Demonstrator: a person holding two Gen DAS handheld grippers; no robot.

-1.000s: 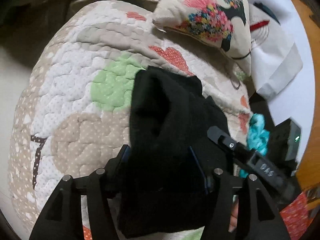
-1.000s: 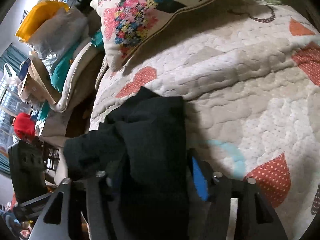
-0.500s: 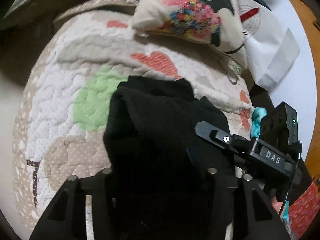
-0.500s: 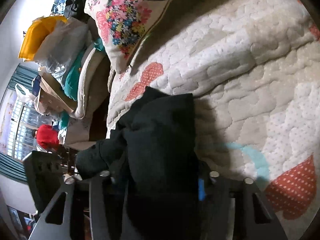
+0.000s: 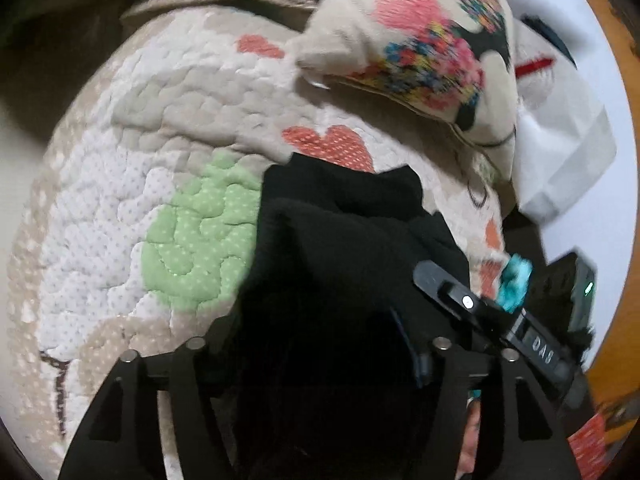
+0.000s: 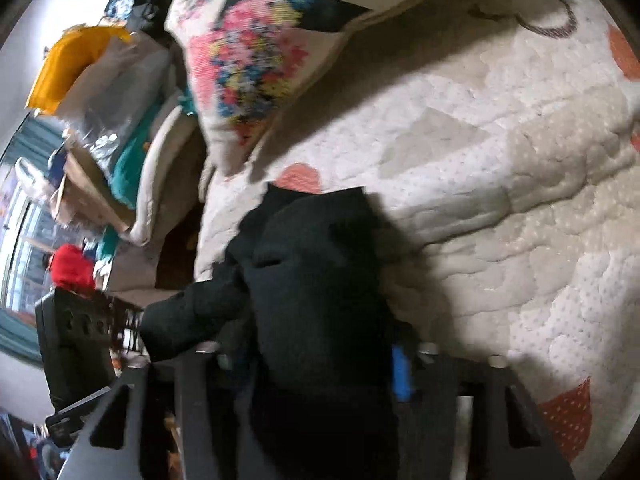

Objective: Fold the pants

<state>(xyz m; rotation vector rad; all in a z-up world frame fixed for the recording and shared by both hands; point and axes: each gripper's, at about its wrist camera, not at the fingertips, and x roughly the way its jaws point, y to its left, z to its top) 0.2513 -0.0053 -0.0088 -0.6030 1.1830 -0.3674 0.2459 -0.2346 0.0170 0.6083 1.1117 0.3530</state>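
Observation:
The black pants (image 5: 340, 264) hang bunched between both grippers above a quilted bedspread (image 5: 120, 208). My left gripper (image 5: 320, 344) is shut on the black pants, which cover its fingertips. The right gripper's black body (image 5: 472, 304) shows at the right of the left wrist view, close beside. In the right wrist view the pants (image 6: 316, 280) drape over my right gripper (image 6: 320, 360), which is shut on them; a blue pad (image 6: 401, 372) shows at the cloth's right edge.
A flower-print pillow (image 5: 420, 48) lies at the far end of the quilt (image 6: 500, 200). White bags (image 5: 560, 128) sit at the right. A pile of bags and cloth (image 6: 100, 120) stands beside the bed on the left.
Both grippers have shifted over the quilt with the pants held. The right gripper has drawn closer to the left one. The pants stay bunched and gripped.

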